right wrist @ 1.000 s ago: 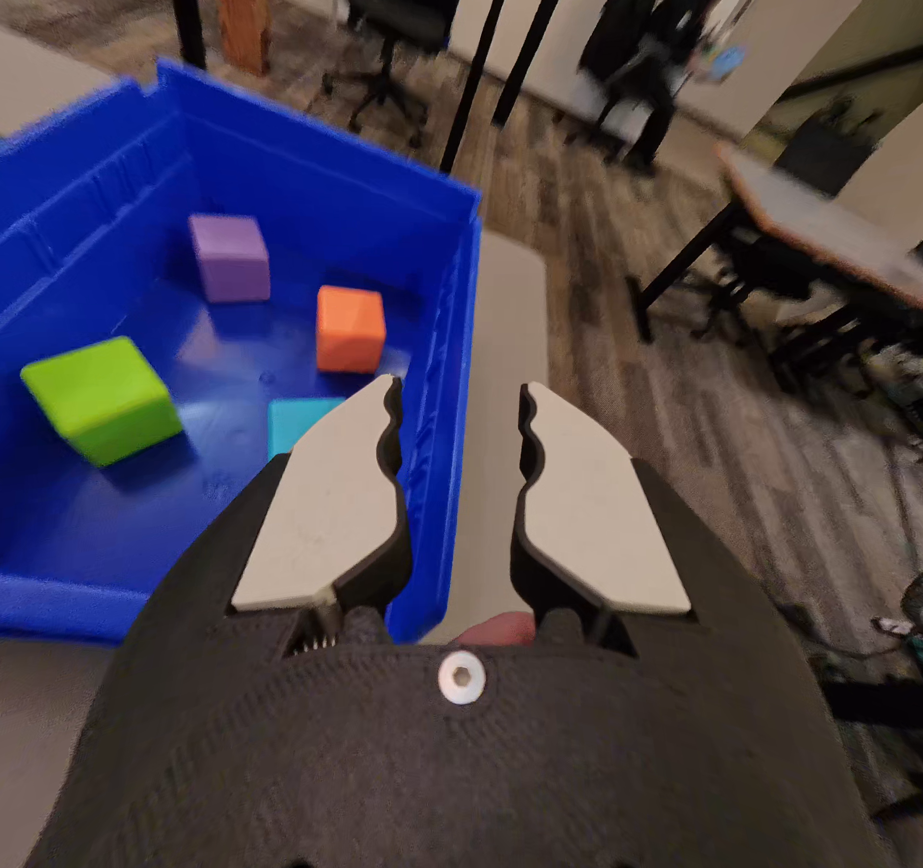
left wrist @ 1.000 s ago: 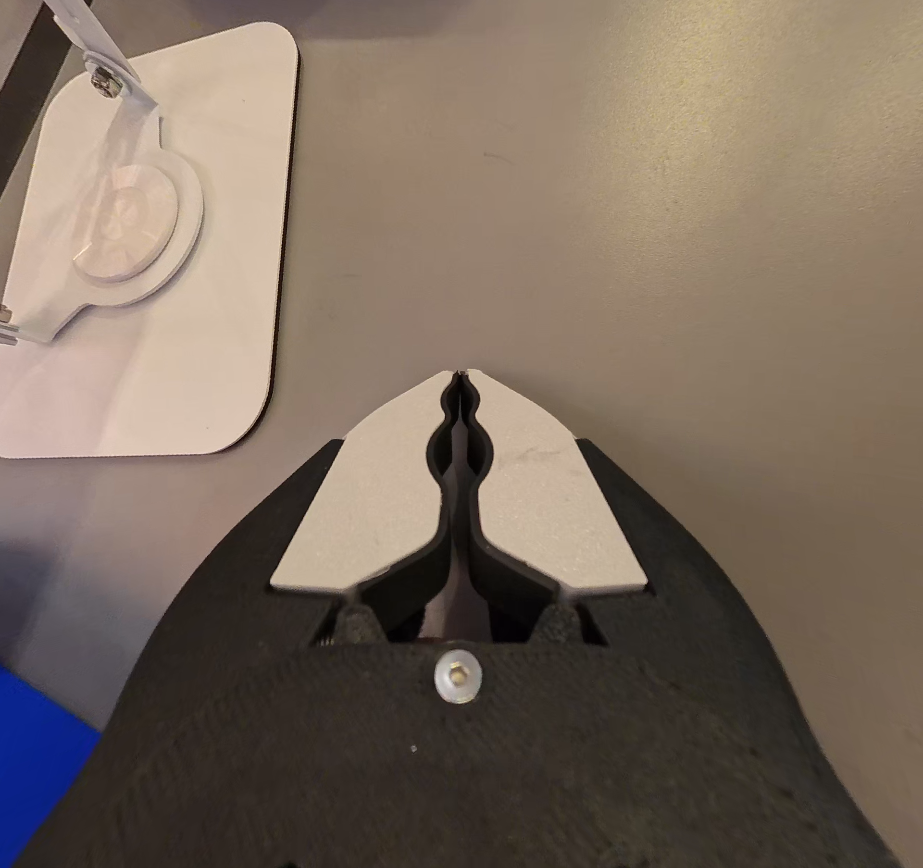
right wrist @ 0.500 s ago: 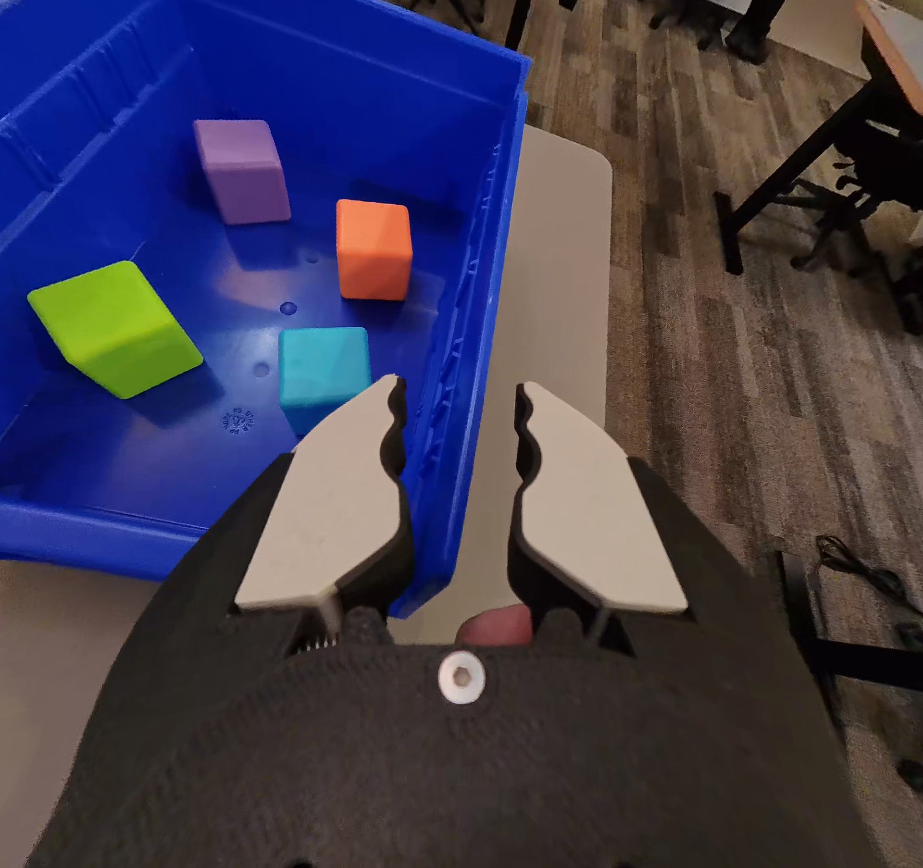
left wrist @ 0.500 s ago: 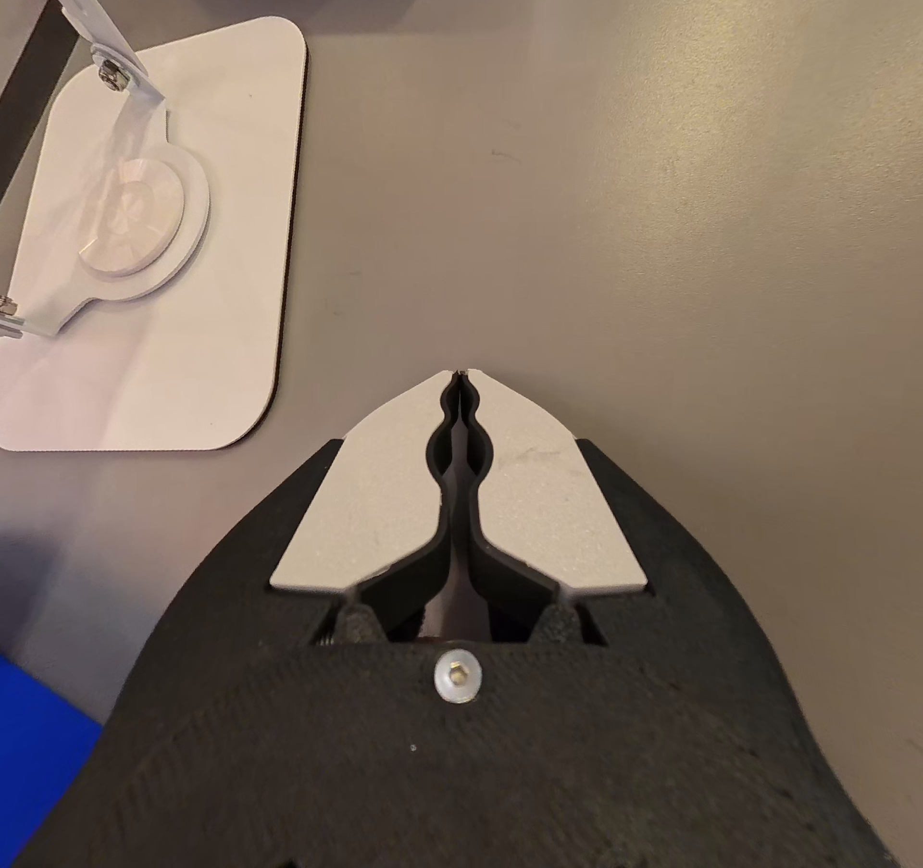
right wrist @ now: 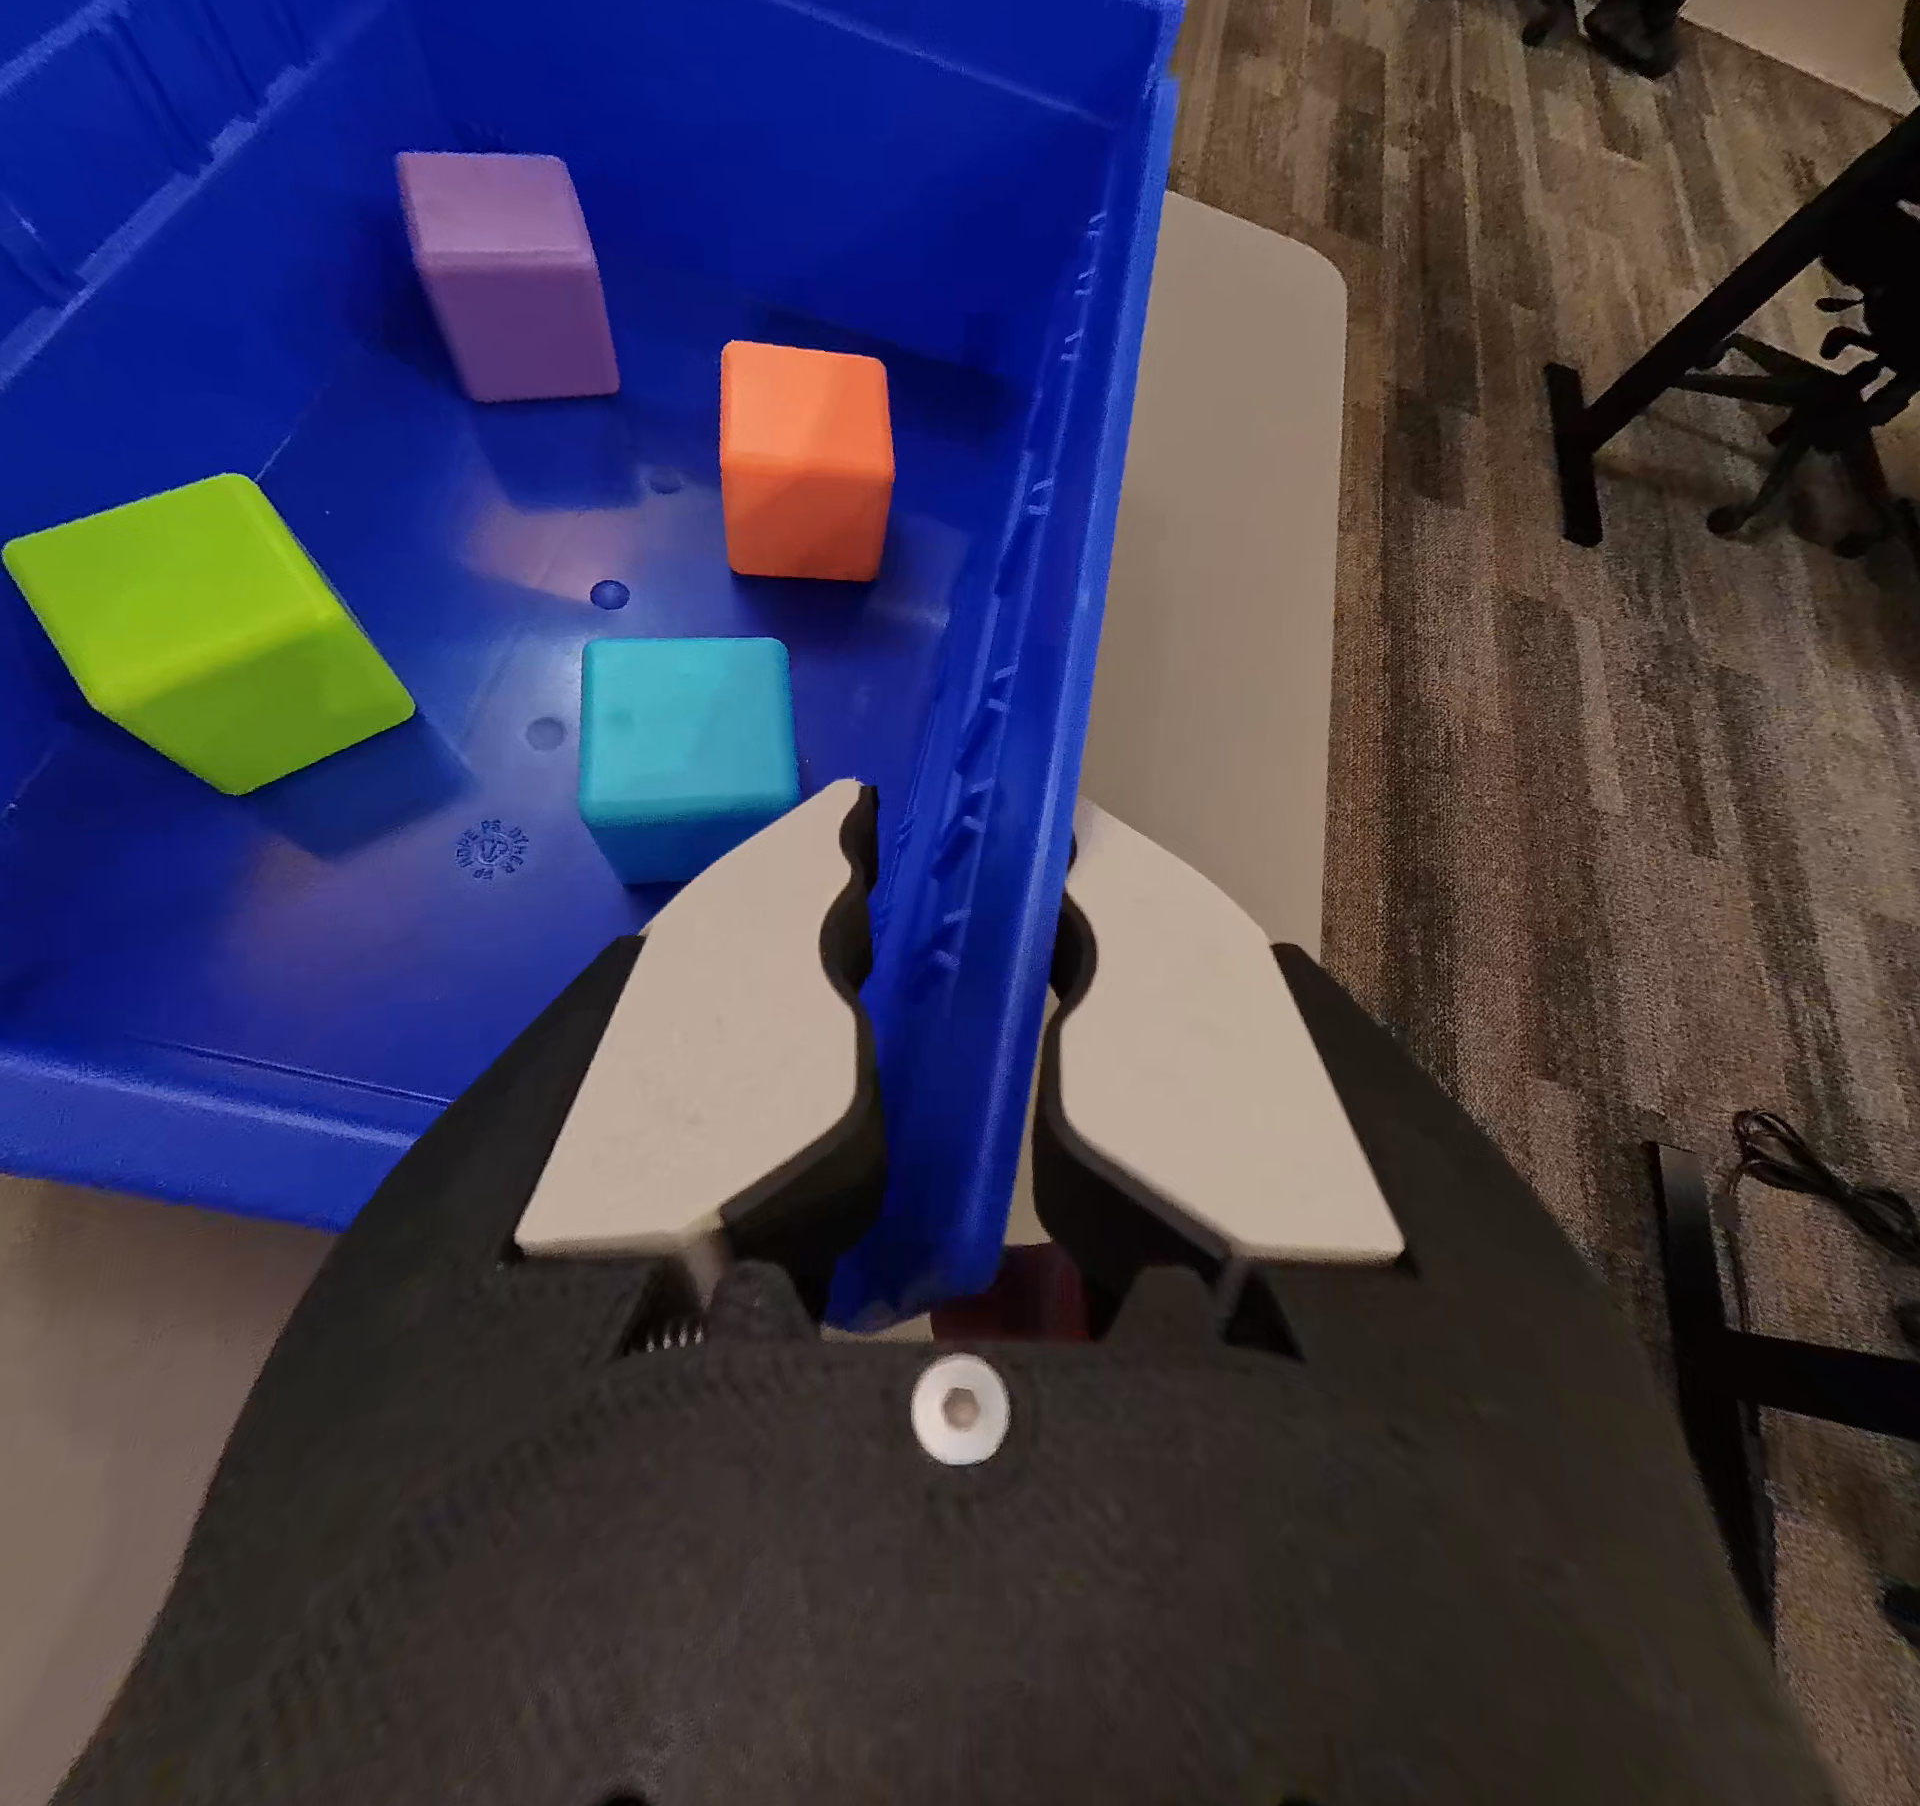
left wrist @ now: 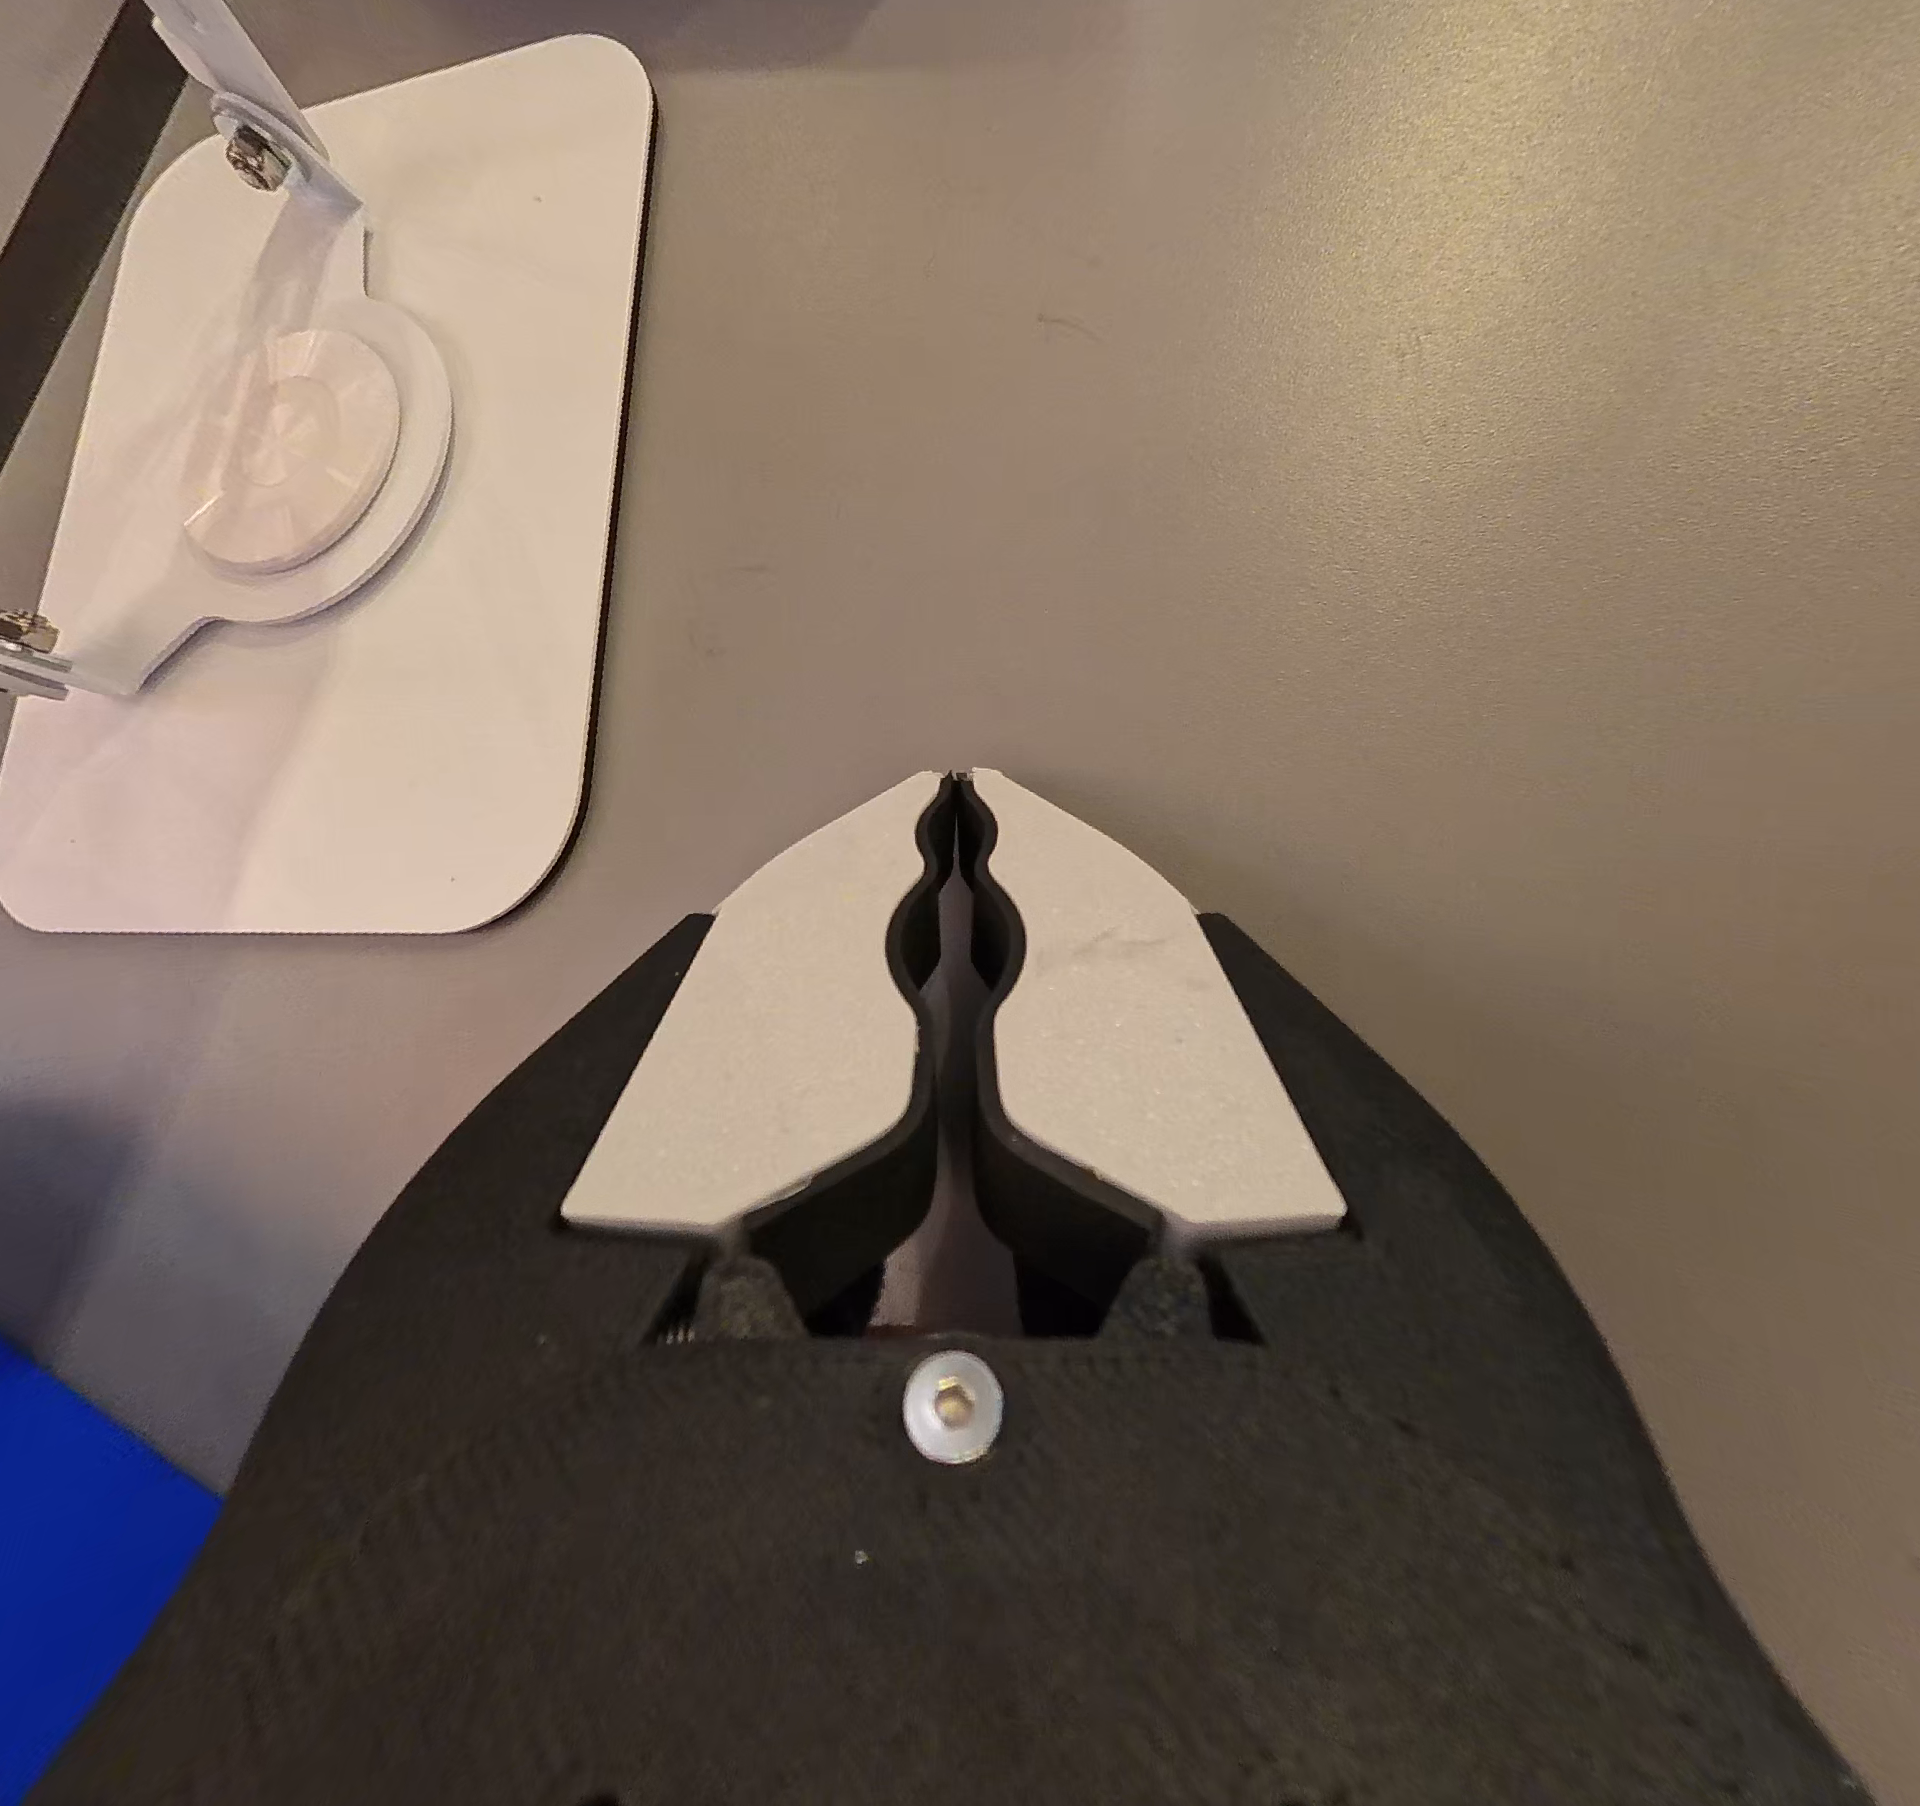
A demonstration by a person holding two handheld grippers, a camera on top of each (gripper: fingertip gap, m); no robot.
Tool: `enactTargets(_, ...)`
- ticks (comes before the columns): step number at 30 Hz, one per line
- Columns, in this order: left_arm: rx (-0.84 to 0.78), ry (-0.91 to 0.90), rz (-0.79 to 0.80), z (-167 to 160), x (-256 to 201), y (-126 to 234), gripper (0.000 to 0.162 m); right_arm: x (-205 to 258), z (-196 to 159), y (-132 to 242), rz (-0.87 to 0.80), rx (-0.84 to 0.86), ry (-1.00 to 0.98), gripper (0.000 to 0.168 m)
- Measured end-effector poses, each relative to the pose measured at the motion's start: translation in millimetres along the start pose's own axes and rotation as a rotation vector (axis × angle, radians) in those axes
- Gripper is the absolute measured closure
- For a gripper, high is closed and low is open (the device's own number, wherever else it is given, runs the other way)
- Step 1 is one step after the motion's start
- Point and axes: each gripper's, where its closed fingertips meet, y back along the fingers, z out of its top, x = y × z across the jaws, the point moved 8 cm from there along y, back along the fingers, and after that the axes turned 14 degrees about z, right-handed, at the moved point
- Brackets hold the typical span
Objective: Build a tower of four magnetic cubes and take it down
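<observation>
Four cubes sit loose on the floor of the blue bin (right wrist: 727,73), none stacked: teal cube (right wrist: 681,748) nearest, orange cube (right wrist: 805,457) just beyond it to the right, purple cube (right wrist: 509,270) at the far side, green cube (right wrist: 203,629) off to the left, tilted on an edge; all apart from each other. Right gripper (right wrist: 961,821) straddles the bin's right wall w/ fingers narrow: left finger inside the bin close to the teal cube, right finger outside; whether they press the wall, can't tell. Bin rests on a pale grey table (right wrist: 1226,509), near its right edge. Beyond: wood-pattern floor (right wrist: 1507,821), black table legs and chair bases at far right. Left gripper (left wrist: 956,777) has fingers closed together, tips meeting, nothing between, over bare grey tabletop (left wrist: 1351,406). White stand base (left wrist: 436,613) w/ round disc at far left; a blue corner at near left.
</observation>
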Motion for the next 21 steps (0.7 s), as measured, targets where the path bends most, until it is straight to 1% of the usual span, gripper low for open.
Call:
enactTargets(4, 0.001, 0.001, 0.0, 0.0, 0.0, 0.0, 0.162, -0.8, -0.7, -0.8, 0.0, 0.002, -0.011, 0.14)
enactTargets(6, 0.002, 0.003, 0.003, -0.1, 0.1, -0.1, 0.162, -2.8, -1.8, -0.8, -0.014, 0.008, -0.018, 0.147)
enactTargets(10, -0.001, 0.006, 0.009, -0.1, 0.7, 0.3, 0.162, -4.4, -3.4, -3.2, -0.018, 0.005, -0.027, 0.153)
enactTargets(17, -0.022, 0.017, 0.042, 0.5, 5.8, 4.1, 0.162, -5.7, -4.9, -5.6, 0.003, -0.003, -0.039, 0.154)
enactTargets(21, -0.083, 0.047, 0.082, 8.9, 13.5, 19.0, 0.162, -6.7, -5.3, -5.9, 0.037, -0.014, -0.058, 0.158)
